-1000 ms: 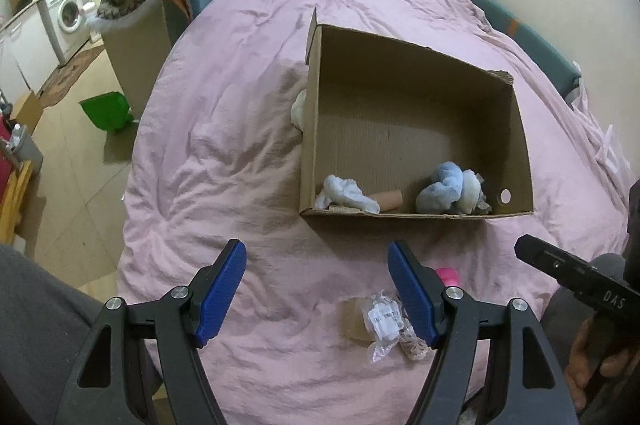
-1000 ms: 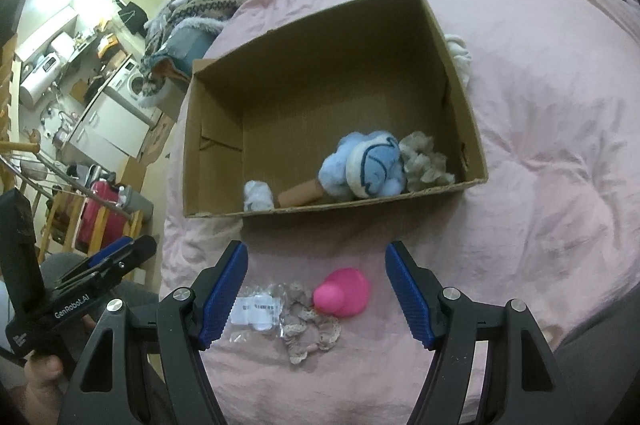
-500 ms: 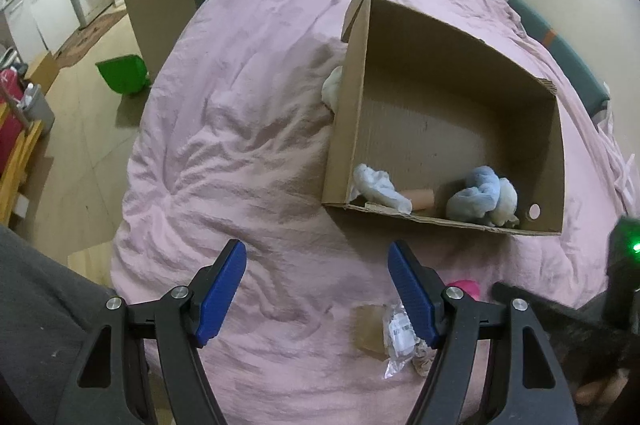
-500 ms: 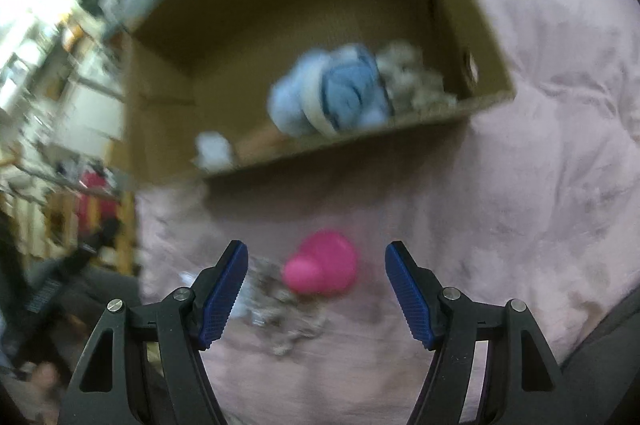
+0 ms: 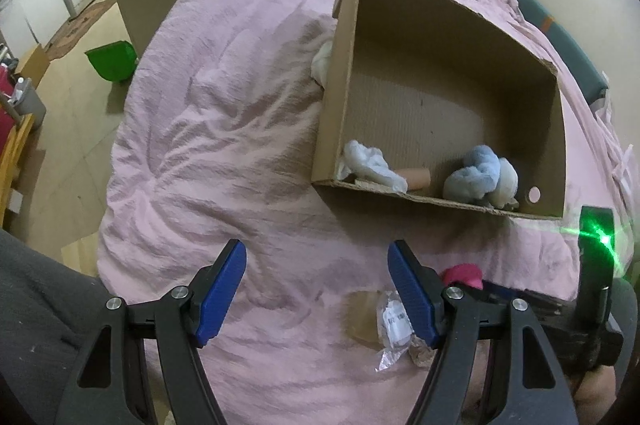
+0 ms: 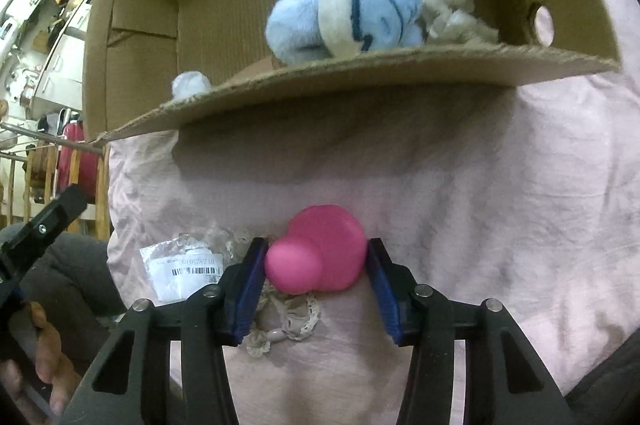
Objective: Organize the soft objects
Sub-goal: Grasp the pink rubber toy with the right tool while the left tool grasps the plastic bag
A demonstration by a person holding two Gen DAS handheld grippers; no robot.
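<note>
A pink squishy toy (image 6: 320, 249) lies on the pink bed cover in front of an open cardboard box (image 6: 360, 69). My right gripper (image 6: 316, 265) has its blue pads touching both sides of the toy. The box holds a blue plush (image 6: 352, 13), a grey fluffy item (image 6: 452, 13) and a small white soft piece (image 6: 191, 85). My left gripper (image 5: 316, 289) is open and empty over the cover, left of the toy (image 5: 464, 273). The box (image 5: 332, 93) and blue plush (image 5: 476, 177) show in the left wrist view too.
A clear plastic bag with a barcode label and lace items (image 6: 188, 265) lies just left of the toy, also in the left wrist view (image 5: 394, 325). A white cloth (image 5: 322, 63) sits outside the box's left wall. Bed edge and floor lie left.
My right gripper has dropped down to the pink toy and closed from wide open onto its sides. My left gripper has shifted left and stayed open.
</note>
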